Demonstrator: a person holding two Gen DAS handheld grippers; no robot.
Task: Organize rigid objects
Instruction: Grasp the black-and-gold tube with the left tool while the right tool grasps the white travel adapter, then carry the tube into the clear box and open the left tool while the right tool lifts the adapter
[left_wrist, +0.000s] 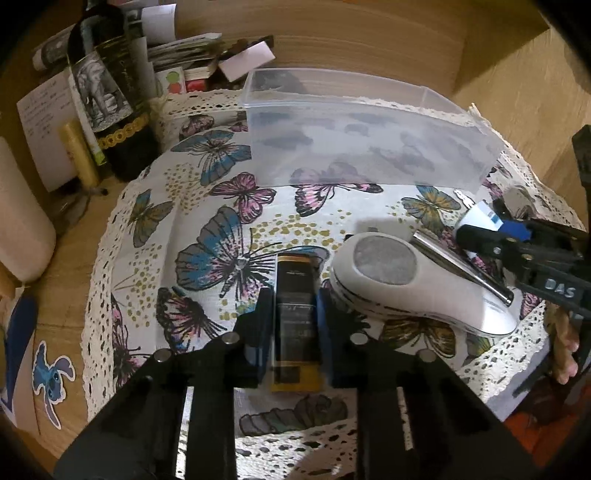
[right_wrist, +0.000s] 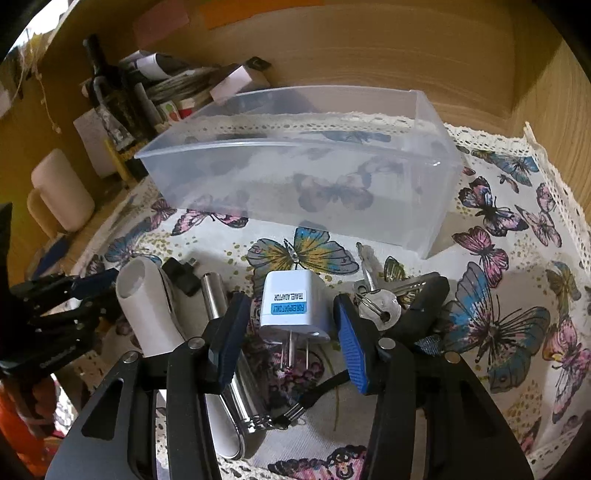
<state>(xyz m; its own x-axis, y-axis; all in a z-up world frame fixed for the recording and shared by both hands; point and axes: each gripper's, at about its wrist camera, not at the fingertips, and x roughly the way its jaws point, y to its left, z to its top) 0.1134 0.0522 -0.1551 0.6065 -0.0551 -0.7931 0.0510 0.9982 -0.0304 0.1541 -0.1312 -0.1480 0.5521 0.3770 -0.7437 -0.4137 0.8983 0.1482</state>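
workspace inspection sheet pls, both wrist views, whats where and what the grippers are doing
surface: butterfly cloth with lace edge on a wooden top.
job's things: clear plastic bin looks empty; black-and-gold box, white handheld device, metal tube, travel adapter, keys lie in front of it.
clutter: wine bottle, papers, candles at back left.
grippers: left gripper shut on the box; right gripper open around the adapter, not touching.
cables: black cord near the tube's ring.
surroundings: wooden walls.
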